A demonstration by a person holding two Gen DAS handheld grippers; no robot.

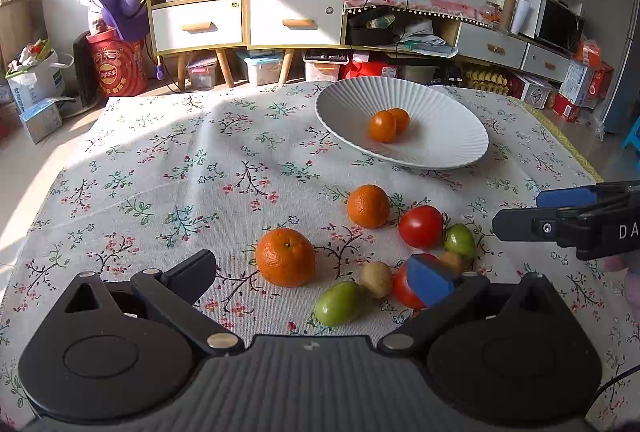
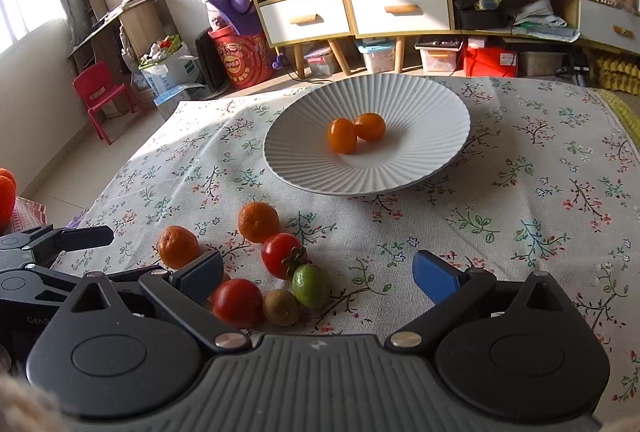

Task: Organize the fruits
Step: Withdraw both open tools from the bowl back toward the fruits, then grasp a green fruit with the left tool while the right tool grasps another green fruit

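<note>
A white ribbed plate [image 1: 440,152] at the back of the table holds two small oranges [image 1: 389,124]. In front of it lie loose fruits: two mandarins [image 1: 285,262] [image 1: 368,206], two red tomatoes [image 1: 421,226] [image 2: 237,302], two green fruits [image 1: 338,303] [image 2: 311,286] and a small brown fruit [image 1: 376,279]. My left gripper [image 1: 312,276] stands open just above the cloth, with the near mandarin and a green fruit between its fingers, not touched. My right gripper [image 2: 318,274] is open wide over the tomato cluster and grips nothing.
A floral tablecloth [image 2: 520,192] covers the table and is bare to the right of the fruits. Beyond the far edge stand shelves and drawers [image 1: 248,20], boxes and a red child's chair [image 2: 100,92]. Each gripper shows at the edge of the other's view.
</note>
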